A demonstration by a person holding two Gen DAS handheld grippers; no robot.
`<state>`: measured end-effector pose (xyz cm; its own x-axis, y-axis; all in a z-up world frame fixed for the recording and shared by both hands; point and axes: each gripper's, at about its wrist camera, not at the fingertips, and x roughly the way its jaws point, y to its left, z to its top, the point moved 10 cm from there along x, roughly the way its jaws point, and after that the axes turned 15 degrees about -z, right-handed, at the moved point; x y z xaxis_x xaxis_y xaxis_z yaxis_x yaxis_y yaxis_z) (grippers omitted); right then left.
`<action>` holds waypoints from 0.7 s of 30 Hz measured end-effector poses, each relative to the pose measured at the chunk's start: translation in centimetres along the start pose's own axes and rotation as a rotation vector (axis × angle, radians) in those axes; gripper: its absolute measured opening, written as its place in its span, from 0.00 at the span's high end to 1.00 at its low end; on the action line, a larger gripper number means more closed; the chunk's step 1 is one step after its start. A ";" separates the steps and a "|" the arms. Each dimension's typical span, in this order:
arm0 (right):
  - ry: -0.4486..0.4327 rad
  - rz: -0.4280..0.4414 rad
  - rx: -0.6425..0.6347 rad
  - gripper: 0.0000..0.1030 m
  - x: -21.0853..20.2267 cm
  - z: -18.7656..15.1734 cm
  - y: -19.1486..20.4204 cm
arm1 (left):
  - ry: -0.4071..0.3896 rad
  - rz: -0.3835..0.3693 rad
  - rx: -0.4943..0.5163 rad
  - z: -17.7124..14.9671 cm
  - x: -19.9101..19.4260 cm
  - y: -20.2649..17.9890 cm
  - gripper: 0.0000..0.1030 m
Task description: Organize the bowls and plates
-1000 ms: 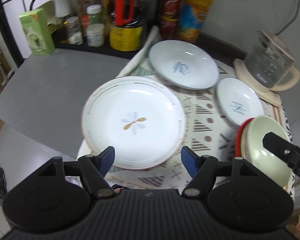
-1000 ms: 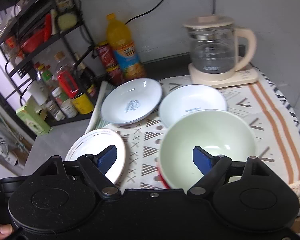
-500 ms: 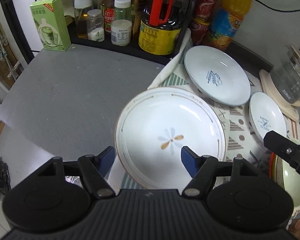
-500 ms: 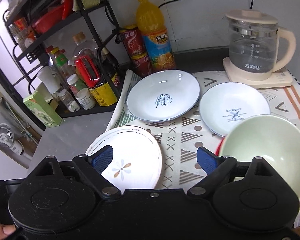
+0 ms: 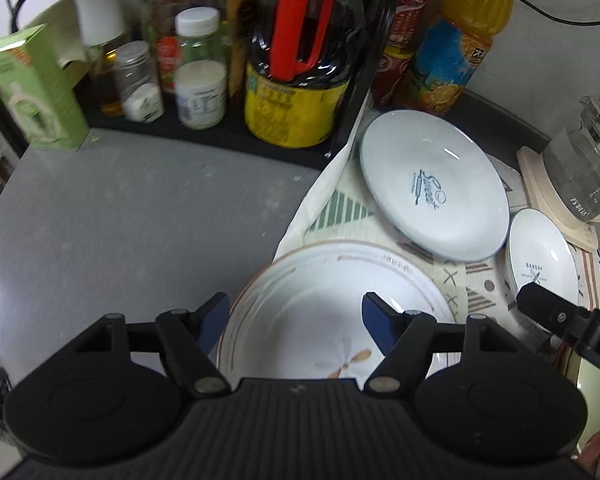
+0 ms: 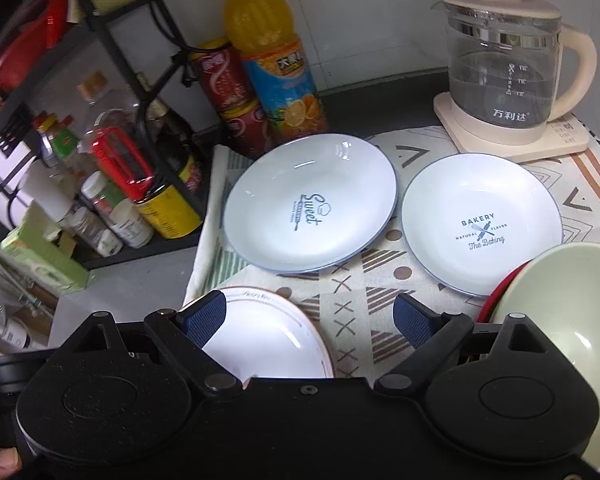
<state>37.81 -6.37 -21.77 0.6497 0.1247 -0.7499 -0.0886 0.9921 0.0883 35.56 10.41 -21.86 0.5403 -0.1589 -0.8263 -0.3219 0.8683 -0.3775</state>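
Hovering wide-spread and empty, the left gripper (image 5: 295,322) frames the flower-patterned plate (image 5: 320,320) below; the right gripper (image 6: 310,320), equally wide, has the green bowl (image 6: 568,320) just right.

Two plates (image 6: 310,203) (image 6: 481,224) side by side on cloth (image 6: 380,300), kettle (image 6: 504,68) behind.

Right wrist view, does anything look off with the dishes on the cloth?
The green bowl sits tilted on a red-rimmed dish rather than nested flat. The three plates lie flat; no spills or chips visible.
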 end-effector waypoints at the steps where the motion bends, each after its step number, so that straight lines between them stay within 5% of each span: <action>1: 0.003 -0.006 0.007 0.12 0.3 0.1 0.0 | 0.004 -0.003 0.007 0.4 0.3 -0.1 0.31; 12: 0.022 -0.065 0.101 0.19 3.7 2.0 -0.5 | 0.020 -0.080 0.093 4.4 4.2 -2.0 0.32; 21: 0.055 -0.075 0.167 0.39 6.7 2.3 -0.3 | 0.045 -0.107 0.167 6.4 6.9 -2.9 0.40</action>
<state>43.89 -5.80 -25.29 0.6068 0.0540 -0.7930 0.0880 0.9870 0.1346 45.22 9.85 -23.83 0.5280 -0.2724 -0.8044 -0.1287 0.9105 -0.3929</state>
